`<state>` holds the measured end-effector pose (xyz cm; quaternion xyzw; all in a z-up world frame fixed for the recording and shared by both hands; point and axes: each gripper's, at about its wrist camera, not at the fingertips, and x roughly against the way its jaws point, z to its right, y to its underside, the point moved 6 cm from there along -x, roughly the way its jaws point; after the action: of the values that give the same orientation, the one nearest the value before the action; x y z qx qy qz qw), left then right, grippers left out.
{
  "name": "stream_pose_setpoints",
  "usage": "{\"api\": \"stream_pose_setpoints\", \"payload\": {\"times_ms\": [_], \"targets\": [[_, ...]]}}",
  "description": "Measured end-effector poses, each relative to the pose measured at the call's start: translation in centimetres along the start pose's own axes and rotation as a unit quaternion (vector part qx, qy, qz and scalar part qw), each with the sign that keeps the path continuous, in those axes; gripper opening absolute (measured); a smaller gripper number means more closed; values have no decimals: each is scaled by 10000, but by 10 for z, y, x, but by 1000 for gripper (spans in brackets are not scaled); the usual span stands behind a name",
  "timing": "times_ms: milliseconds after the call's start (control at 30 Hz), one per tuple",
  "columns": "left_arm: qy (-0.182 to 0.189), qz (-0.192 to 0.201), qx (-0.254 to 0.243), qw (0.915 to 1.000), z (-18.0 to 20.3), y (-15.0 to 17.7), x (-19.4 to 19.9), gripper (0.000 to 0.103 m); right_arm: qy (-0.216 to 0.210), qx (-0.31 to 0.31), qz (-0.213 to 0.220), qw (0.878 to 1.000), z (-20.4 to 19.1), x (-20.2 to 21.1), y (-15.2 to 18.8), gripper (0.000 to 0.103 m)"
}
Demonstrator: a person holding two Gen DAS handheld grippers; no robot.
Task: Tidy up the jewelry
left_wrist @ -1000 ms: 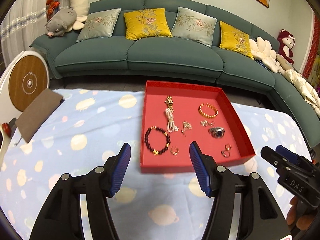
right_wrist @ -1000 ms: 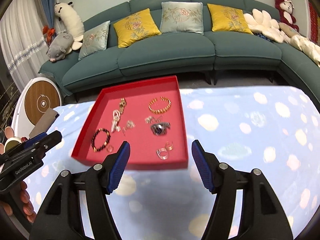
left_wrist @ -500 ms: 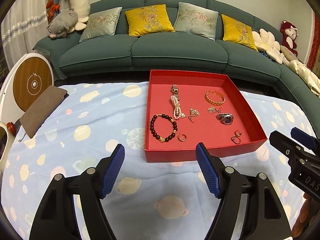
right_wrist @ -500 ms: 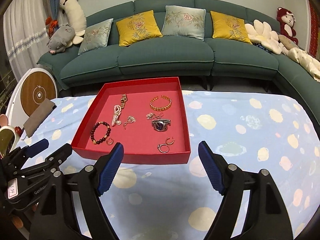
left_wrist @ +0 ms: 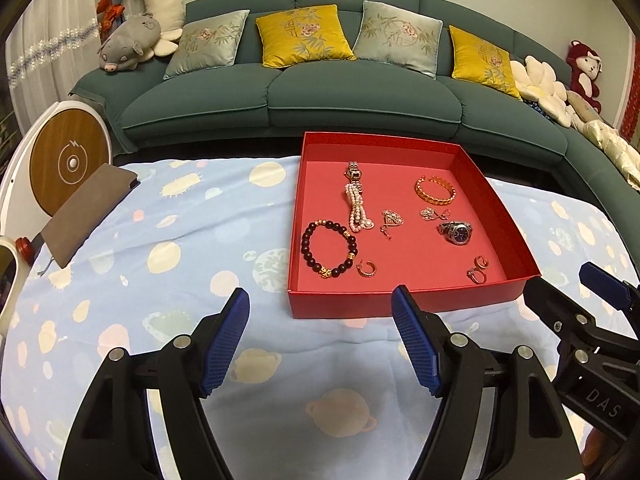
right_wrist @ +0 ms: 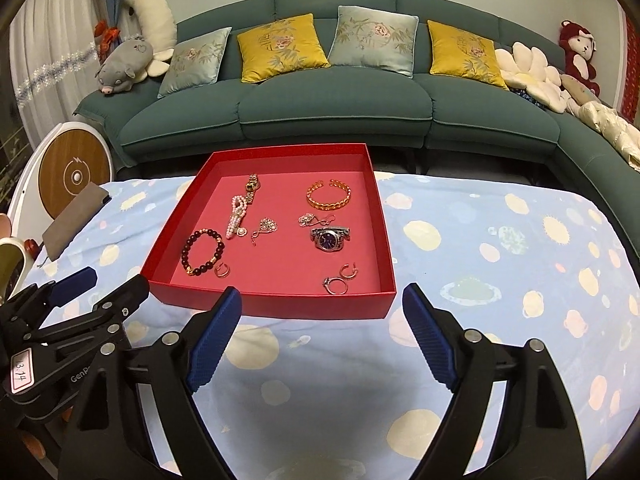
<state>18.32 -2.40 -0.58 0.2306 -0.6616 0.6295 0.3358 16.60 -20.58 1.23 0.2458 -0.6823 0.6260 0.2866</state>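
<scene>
Jewelry lies in a shallow red cardboard tray (left_wrist: 404, 304) on the blue planet-print cloth (left_wrist: 160, 240). At the tray's 7 o'clock lies a round dark bead bracelet (left_wrist: 329, 249), at 1 o'clock an open gold cuff (left_wrist: 435, 190), near the middle a steel watch (right_wrist: 329, 237). Left gripper (left_wrist: 320, 300) and right gripper (right_wrist: 322, 300), with ribbed blue pads, hover before the tray, jaws wide apart and holding nothing.

"DAS" on right gripper (left_wrist: 592, 284) body, lower right; left gripper (right_wrist: 98, 286) shows "GenRo…" cut off, white tag "13.14", lower left.
</scene>
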Motion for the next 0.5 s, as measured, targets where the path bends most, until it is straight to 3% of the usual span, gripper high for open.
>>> {"api": "stream_pose_setpoints", "payload": {"times_ms": [500], "targets": [[-52,73,21,10000,4,2,3,71,24,108,16,9999,-7,2,3,80]]}}
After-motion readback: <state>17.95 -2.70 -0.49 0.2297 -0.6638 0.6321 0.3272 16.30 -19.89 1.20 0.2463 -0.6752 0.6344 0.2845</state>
